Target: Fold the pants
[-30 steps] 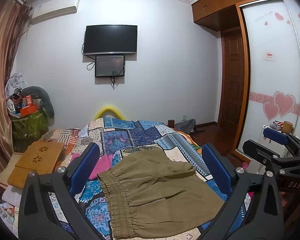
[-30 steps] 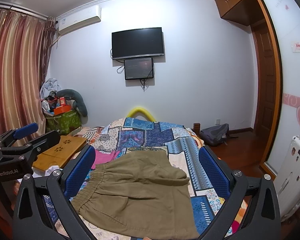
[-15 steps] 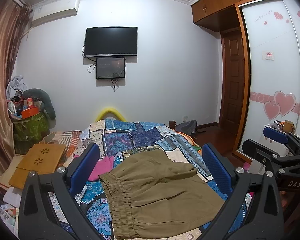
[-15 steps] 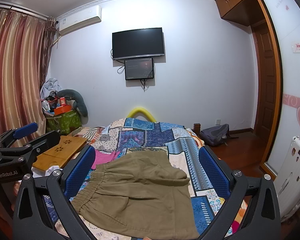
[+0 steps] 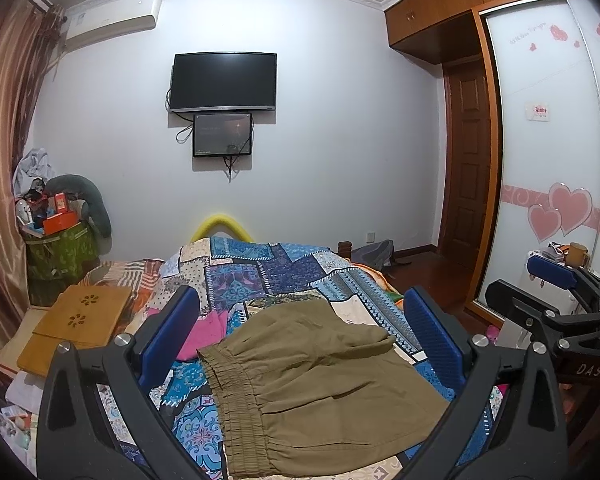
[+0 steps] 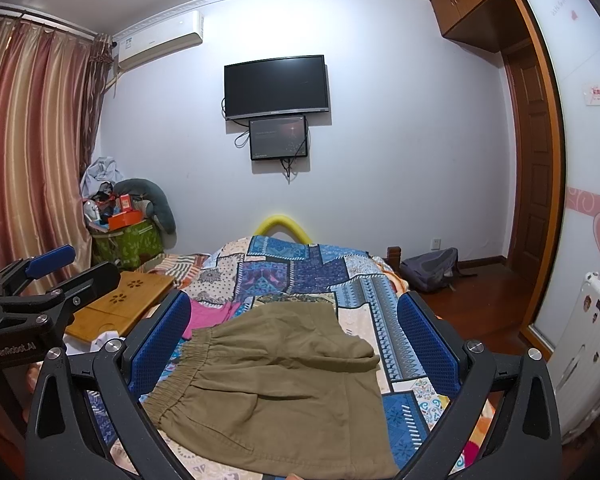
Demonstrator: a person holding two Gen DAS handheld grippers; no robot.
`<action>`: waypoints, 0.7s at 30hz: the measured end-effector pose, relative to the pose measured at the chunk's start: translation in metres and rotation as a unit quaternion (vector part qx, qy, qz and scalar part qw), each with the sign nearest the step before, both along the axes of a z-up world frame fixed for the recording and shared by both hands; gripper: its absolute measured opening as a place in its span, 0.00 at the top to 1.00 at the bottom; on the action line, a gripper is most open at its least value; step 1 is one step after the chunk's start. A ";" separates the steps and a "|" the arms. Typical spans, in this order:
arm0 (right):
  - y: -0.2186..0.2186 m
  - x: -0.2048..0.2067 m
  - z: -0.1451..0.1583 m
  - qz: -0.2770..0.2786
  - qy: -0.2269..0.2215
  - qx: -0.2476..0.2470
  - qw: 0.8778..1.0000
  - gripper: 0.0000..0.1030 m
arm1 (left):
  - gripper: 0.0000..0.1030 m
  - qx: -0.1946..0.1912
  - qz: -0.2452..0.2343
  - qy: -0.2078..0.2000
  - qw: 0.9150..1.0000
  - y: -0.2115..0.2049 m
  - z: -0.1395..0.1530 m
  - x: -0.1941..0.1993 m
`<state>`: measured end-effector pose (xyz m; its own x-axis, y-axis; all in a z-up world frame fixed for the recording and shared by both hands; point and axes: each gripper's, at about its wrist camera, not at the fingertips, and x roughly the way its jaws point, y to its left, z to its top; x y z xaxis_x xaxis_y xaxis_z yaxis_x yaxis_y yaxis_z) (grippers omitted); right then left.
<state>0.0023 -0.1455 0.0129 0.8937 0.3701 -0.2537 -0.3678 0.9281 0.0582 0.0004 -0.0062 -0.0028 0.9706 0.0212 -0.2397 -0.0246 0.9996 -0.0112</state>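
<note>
both tools are released: the left tool [image 5: 300, 336] and right tool [image 6: 294, 334] hover with jaws wide apart above the pants [image 6: 276, 384], touching nothing. the olive pants lie on the patchwork quilt [image 6: 300, 272] of the bed, waistband toward the left, apparently already folded over once. for a neat next fold, pinch both layers at matching corners and lift evenly. the green basket [image 6: 128, 244] near the curtain is heaped with boxes and cloth.
</note>
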 end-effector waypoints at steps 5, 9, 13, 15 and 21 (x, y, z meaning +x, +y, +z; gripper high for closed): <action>0.001 0.000 0.000 0.000 0.000 0.000 1.000 0.00 | 0.00 -0.005 0.002 0.001 1.000 0.002 0.001 0.001; 0.001 0.000 0.000 0.000 0.000 0.000 1.000 0.00 | 0.00 -0.007 0.003 0.001 1.000 0.003 0.001 0.002; 0.001 0.000 0.000 0.000 0.000 0.000 1.000 0.00 | 0.00 -0.009 0.001 0.000 1.000 0.004 0.000 0.002; 0.001 0.000 0.000 0.000 0.000 0.000 1.000 0.00 | 0.00 -0.010 0.000 0.001 1.000 0.005 -0.001 0.003; 0.000 0.002 0.000 -0.005 0.000 -0.002 1.000 0.00 | 0.00 -0.006 0.006 0.014 1.000 0.008 -0.007 0.011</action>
